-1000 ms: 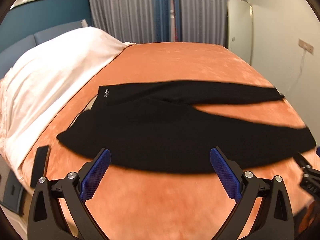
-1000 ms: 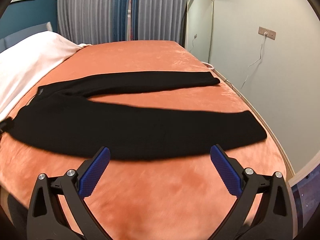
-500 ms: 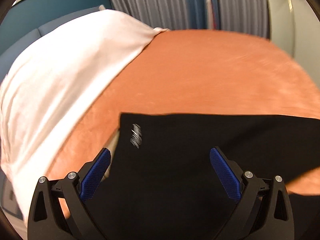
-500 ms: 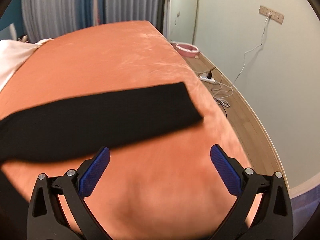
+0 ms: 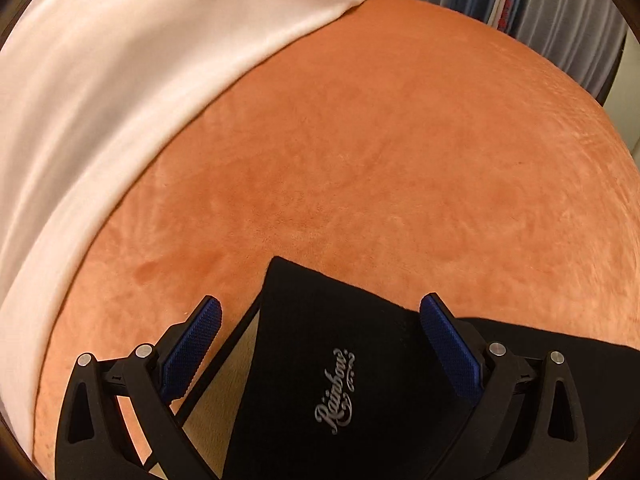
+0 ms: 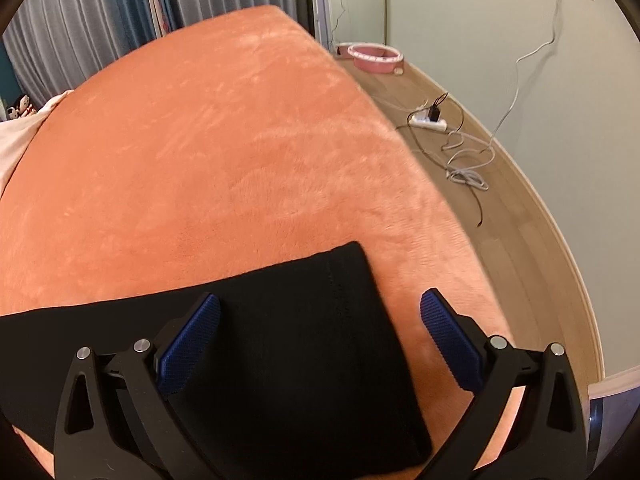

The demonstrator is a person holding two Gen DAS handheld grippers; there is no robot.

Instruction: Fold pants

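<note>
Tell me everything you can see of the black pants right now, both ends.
The black pants lie flat on the orange plush bedspread, of matte knit-looking fabric. The left wrist view shows the waist corner with a silver "Rainbow" script logo, between the open left tongs. The right wrist view shows a leg's stitched hem end near the bed edge, between the open right tongs. Neither grips it.

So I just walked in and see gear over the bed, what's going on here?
A person is about to fold black pants spread on the orange bedspread. The left hand-held gripper hangs open over the waistband corner with the logo; the right hand-held gripper hangs open over a leg cuff. Nothing is gripped yet.
</note>
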